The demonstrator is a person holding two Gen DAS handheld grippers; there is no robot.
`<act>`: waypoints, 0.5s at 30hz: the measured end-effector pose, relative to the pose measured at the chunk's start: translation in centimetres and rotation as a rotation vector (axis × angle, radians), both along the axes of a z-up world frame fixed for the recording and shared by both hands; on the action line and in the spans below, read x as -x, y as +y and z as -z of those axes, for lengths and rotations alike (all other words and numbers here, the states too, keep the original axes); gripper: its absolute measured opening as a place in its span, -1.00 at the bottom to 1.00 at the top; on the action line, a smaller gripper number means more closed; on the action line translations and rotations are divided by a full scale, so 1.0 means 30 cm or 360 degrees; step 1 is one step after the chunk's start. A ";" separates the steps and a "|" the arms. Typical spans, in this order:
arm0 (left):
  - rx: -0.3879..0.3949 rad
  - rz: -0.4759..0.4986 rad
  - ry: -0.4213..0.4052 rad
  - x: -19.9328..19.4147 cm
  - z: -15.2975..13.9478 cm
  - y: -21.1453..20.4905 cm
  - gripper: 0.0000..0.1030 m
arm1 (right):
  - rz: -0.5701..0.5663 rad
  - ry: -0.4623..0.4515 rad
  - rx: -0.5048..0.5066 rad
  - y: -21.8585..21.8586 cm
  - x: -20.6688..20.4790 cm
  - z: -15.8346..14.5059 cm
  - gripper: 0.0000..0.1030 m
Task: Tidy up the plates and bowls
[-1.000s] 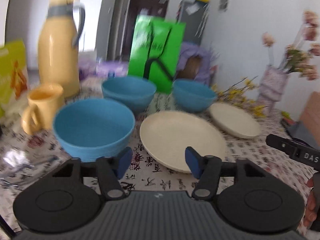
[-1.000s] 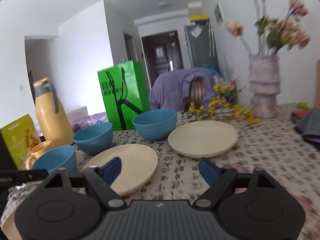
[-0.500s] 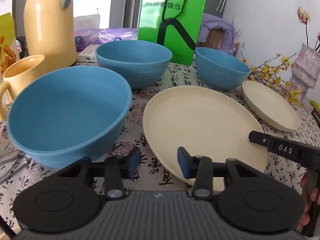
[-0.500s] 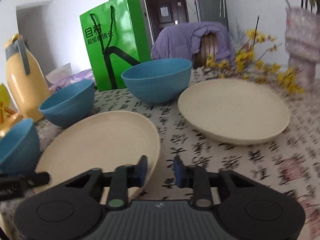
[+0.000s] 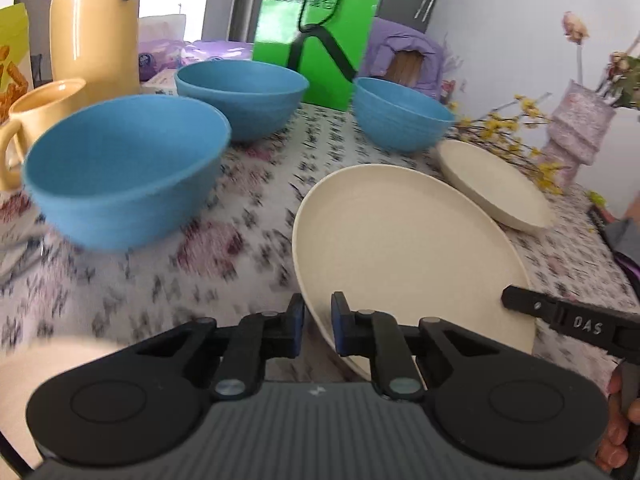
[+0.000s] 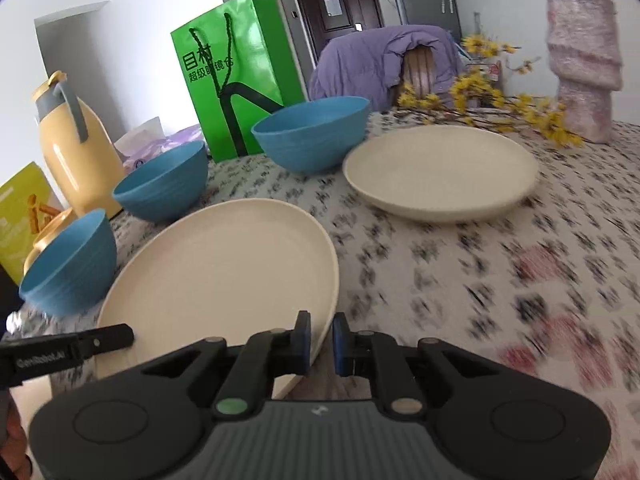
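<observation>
Left wrist view: the right tool's arm pokes in at the lower right and carries the letters "DAS" in white. In the right wrist view the other tool's arm reads "GenRobot.AI", and the green paper bag (image 6: 236, 88) behind the bowls bears large Chinese characters over a smaller line that is too blurred to read surely.

The near plate (image 5: 404, 248) is a plain cream round with a shallow raised rim, matte and unmarked. It sits tilted above the patterned table (image 6: 480, 280), gripped at both near edges: the left tool (image 5: 317, 326) is clenched on its left rim, the rim passing between the blue pads, and the right tool (image 6: 321, 338) is clenched on its right rim in the same way. A second cream plate (image 6: 440, 168) of the same kind lies flat farther back on the right, near the yellow flower sprigs (image 6: 500, 108) and the pink vase (image 6: 584, 60).

Three blue bowls with ribbed outsides stand to the left: the nearest bowl (image 5: 124, 168), a middle bowl (image 5: 240, 96) behind it, and a far bowl (image 5: 402, 118) just beside the second plate. A yellow mug (image 5: 36, 120) and yellow jug (image 5: 96, 28) stand at the left edge.
</observation>
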State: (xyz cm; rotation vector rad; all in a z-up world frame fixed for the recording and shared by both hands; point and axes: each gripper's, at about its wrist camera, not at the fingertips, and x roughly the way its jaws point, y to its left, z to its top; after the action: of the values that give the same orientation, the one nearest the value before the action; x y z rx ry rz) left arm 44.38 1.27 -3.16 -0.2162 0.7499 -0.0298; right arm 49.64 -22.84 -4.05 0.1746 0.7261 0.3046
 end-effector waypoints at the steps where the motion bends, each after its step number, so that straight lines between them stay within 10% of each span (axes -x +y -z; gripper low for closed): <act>1: -0.0002 0.0019 -0.0004 0.031 -0.005 -0.013 -0.72 | -0.0003 -0.0003 0.0001 -0.017 0.030 -0.002 -0.80; 15: -0.0018 0.0224 -0.0074 0.404 -0.041 -0.205 -0.71 | 0.0119 -0.0061 0.0000 -0.242 0.487 -0.058 -0.80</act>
State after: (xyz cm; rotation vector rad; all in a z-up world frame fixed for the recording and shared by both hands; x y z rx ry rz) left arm 32.26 -4.88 -1.95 -0.1515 0.7180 -0.1636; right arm 35.03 -30.09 -2.32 0.1949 0.6799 0.2358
